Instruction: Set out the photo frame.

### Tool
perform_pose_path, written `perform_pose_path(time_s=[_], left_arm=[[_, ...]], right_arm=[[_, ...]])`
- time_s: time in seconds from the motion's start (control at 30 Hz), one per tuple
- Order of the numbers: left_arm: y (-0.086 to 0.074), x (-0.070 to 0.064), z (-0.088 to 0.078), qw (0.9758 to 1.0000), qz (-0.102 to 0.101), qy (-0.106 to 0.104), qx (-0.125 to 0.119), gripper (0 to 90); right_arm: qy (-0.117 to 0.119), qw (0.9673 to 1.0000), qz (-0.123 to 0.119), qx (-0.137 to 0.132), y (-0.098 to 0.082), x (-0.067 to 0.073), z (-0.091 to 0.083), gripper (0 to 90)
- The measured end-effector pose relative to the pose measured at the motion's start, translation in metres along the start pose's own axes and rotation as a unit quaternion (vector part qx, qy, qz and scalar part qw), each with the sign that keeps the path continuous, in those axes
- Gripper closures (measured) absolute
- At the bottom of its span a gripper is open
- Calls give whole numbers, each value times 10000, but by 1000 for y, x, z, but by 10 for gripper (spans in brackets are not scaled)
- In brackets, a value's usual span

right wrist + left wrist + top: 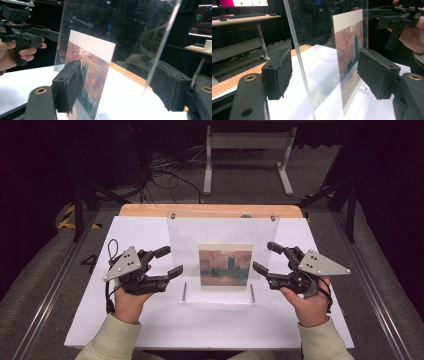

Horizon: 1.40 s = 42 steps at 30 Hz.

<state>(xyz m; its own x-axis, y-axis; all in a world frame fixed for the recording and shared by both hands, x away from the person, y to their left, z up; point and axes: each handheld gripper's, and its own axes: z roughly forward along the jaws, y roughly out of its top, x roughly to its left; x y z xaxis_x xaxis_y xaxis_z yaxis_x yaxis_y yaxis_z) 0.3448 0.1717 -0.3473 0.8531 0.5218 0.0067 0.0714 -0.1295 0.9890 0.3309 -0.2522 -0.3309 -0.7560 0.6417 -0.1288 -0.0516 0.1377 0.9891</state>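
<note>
A clear acrylic frame [222,257] stands upright at the middle of the white desk [150,320], closer to the far edge than to the near edge. It consists of transparent panels with a printed picture [224,266] between them. The picture shows a reddish-orange sky, dark bluish tower shapes and a pale border along its top. No brand, label or legible writing can be made out on the frame or the print. Two small metal pins [184,290] lie at the base of the frame, one near each lower corner.

The left hand-held gripper [167,262] sits at the left edge of the frame. In the left gripper view its jaws stand wide, one pad on each side of the panel edge [299,62], and neither pad presses on the acrylic. The picture [349,57] appears farther along the panel in this view.

The right hand-held gripper [264,257] sits at the right edge of the frame. In the right gripper view its jaws also stand wide, straddling the panel edge [160,50] with a gap on both sides, so nothing is gripped. The picture [92,67] lies just behind the left-hand pad in this view.

A light wooden strip [210,210] runs along the far edge of the desk.
</note>
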Motion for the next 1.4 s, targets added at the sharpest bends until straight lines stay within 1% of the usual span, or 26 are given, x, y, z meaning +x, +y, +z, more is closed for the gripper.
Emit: perform_pose_path(time_s=[0.1, 0.17, 0.3, 0.33, 0.47, 0.5, 0.53, 0.57, 0.6, 0.67, 0.8, 0.83, 0.9, 0.97, 1.0, 1.03, 1.13, 1.17, 1.2, 1.27, 1.33, 1.4], left_arm=[[-3, 0, -7, 9998, 60, 75, 189, 257], [-6, 2, -12, 9996, 15, 106, 267, 244], [-12, 5, -22, 9990, -43, 215, 380, 222], [-12, 5, -22, 9990, -43, 215, 380, 215], [-20, 9, -33, 9981, -81, 339, 515, 197], [-25, 10, -38, 9976, -126, 403, 539, 189], [-25, 10, -38, 9976, -126, 403, 539, 185], [-27, 11, -40, 9974, -137, 429, 569, 181], [-29, 12, -41, 9971, -164, 459, 589, 181], [-35, 14, -45, 9962, -187, 514, 672, 171], [-47, 20, -53, 9943, -250, 632, 819, 155], [-52, 21, -56, 9937, -308, 654, 856, 151], [-58, 24, -59, 9928, -351, 700, 908, 143], [-65, 27, -62, 9917, -454, 690, 984, 143], [-68, 28, -63, 9913, -462, 719, 1002, 142], [-70, 28, -64, 9910, -522, 727, 998, 141], [-80, 31, -64, 9905, -467, 756, 1050, 138], [-84, 31, -64, 9904, -491, 750, 1055, 136], [-88, 32, -64, 9900, -440, 781, 1086, 133], [-101, 36, -62, 9896, -419, 789, 1132, 131], [-105, 38, -61, 9890, -460, 767, 1177, 131], [-106, 38, -60, 9893, -468, 754, 1159, 130]], right_arm=[[-101, 9997, -28, 207, 0, -1, -8, 226], [-165, 9994, -29, 300, -1, -3, -13, 210], [-256, 9989, 27, 392, -3, -8, -24, 190], [-256, 9989, 27, 392, -3, -8, -24, 190], [-385, 9976, 133, 557, -12, -15, -40, 180], [-442, 9969, 186, 619, -17, -18, -45, 179], [-466, 9966, 209, 643, -20, -19, -48, 178], [-483, 9961, 231, 702, -22, -20, -50, 176], [-483, 9961, 231, 702, -22, -20, -50, 176], [-499, 9954, 285, 763, -29, -23, -54, 174], [-553, 9935, 381, 916, -40, -26, -60, 171], [-570, 9931, 395, 945, -43, -27, -61, 171], [-602, 9915, 424, 1077, -49, -29, -63, 166], [-608, 9905, 461, 1141, -55, -30, -64, 165], [-614, 9899, 492, 1178, -58, -31, -65, 163], [-606, 9895, 537, 1199, -62, -33, -65, 162], [-619, 9874, 620, 1318, -74, -36, -66, 162], [-632, 9867, 640, 1352, -77, -37, -66, 162], [-646, 9860, 650, 1397, -81, -38, -66, 162], [-674, 9841, 681, 1498, -90, -39, -66, 163], [-684, 9826, 755, 1555, -101, -40, -67, 164], [-692, 9813, 807, 1604, -106, -41, -68, 164]])
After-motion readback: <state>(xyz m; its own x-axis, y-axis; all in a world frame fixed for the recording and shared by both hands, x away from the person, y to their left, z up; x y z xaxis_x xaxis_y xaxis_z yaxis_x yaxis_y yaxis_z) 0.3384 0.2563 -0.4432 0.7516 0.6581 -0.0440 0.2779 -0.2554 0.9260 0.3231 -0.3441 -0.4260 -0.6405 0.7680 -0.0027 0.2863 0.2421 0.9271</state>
